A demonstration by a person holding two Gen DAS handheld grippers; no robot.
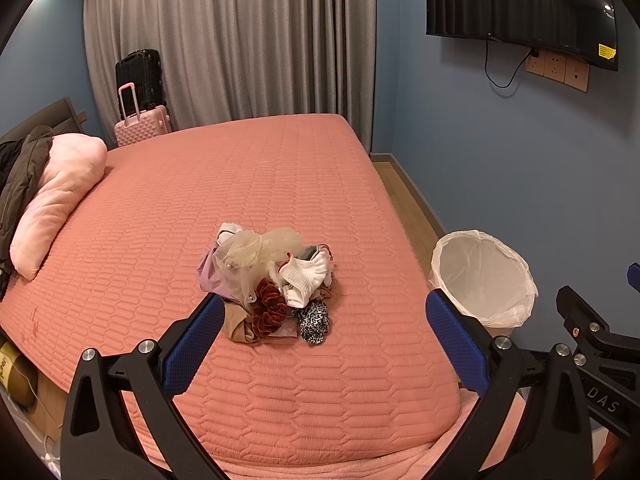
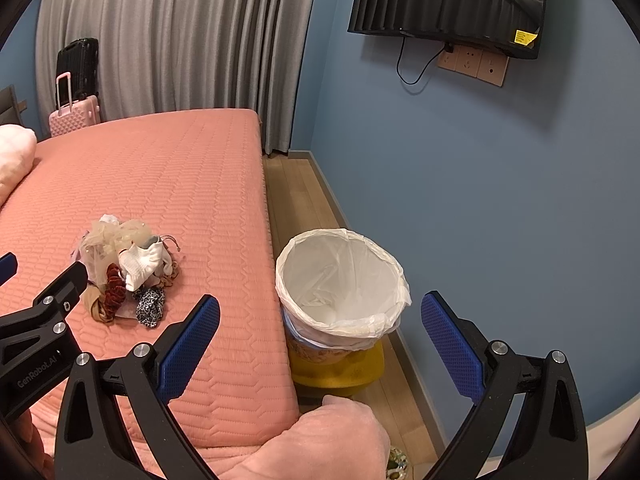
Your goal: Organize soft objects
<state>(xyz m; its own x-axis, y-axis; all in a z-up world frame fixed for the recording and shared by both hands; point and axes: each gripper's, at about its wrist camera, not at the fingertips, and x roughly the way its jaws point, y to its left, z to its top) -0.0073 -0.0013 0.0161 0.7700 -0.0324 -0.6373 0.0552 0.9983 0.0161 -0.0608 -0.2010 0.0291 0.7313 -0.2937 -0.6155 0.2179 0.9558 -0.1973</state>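
Note:
A small heap of soft things lies on the pink quilted bed: a cream tulle piece, a white sock, a dark red scrunchie and a leopard-print scrunchie. My left gripper stands open just short of the heap, with nothing between its blue pads. In the right wrist view the same heap sits left of my right gripper, which is open and empty in front of the white-lined bin.
The bin stands on a yellow stool beside the bed's right edge. A pink pillow and dark jacket lie at the bed's left. Suitcases stand by the curtain. A wall-mounted TV hangs on the blue wall.

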